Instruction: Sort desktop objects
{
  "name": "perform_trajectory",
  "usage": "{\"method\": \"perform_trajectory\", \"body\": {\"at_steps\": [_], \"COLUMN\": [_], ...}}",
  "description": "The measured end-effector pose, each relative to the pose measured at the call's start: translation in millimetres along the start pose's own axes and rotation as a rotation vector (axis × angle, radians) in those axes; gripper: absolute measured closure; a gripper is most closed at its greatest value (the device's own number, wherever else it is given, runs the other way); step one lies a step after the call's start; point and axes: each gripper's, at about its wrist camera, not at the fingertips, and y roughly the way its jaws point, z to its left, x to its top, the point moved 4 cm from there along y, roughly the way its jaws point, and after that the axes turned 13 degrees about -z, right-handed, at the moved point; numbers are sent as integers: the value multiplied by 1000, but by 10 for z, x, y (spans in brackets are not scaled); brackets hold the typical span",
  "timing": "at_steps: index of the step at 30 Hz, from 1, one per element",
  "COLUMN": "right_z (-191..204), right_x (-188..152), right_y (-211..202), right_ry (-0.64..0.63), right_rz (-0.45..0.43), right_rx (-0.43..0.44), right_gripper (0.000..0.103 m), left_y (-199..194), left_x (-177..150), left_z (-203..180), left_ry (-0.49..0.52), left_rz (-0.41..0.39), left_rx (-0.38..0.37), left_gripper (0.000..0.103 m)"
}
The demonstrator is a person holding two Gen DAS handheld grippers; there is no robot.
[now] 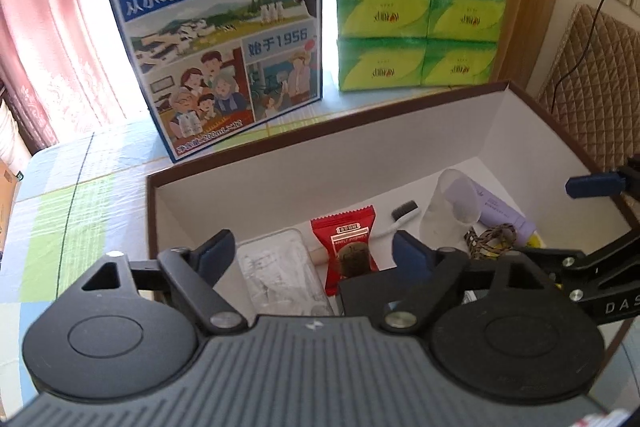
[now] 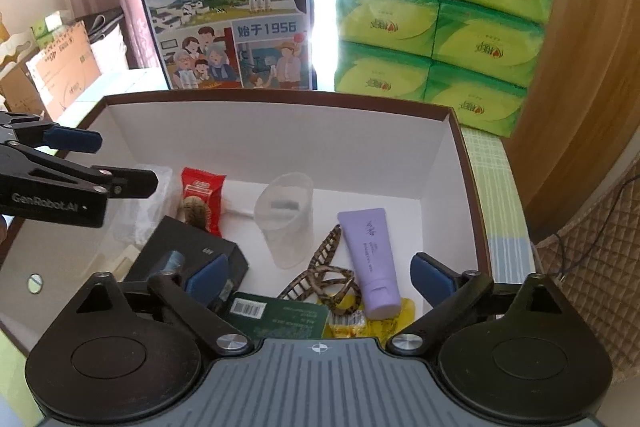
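A brown-rimmed box [image 1: 320, 131] [image 2: 280, 97] with white inner walls holds the sorted items. Inside lie a red snack packet [image 1: 350, 251] [image 2: 202, 199], a clear plastic cup [image 1: 452, 207] [image 2: 286, 219] on its side, a purple tube [image 1: 500, 211] [image 2: 370, 259], a patterned hair clip [image 2: 324, 271], a toothbrush [image 1: 404, 213], a clear case [image 1: 276, 275], a black box [image 2: 192, 259] and a green card [image 2: 280, 315]. My left gripper [image 1: 316, 253] [image 2: 120, 163] hangs open over the box's left side, holding nothing. My right gripper [image 2: 320, 279] [image 1: 560, 219] stands open over the near right side, also holding nothing.
A blue milk carton [image 1: 216, 35] [image 2: 232, 7] and a stack of green tissue packs [image 1: 420, 7] [image 2: 440, 27] stand right behind the box. The checked tablecloth [image 1: 80, 195] shows to the left. Cardboard boxes [image 2: 60, 67] sit beyond the table's left; a quilted panel [image 1: 600, 79] is at right.
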Motion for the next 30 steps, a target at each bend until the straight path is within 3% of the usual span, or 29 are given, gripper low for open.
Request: {"method": "perform_trajectory", "body": {"at_steps": [6,16,30], "right_z": [52,117,326], "right_x": [-28,-20,-77], "right_y": [-125,-370,-845], "right_ry": [22,73,26], "right_rz": [-13,-47,-126], "right_rx": [-4,-40,-151], "right_gripper": [2,2,2], "left_y": [-258,-687,-1138], "left_x": [29,36,-122], "left_z": [17,8,22], "left_ry": [-23,-49,-50], "left_rz": [-22,-69,-133], "left_rx": [-6,47,75], "left_gripper": [14,6,4]}}
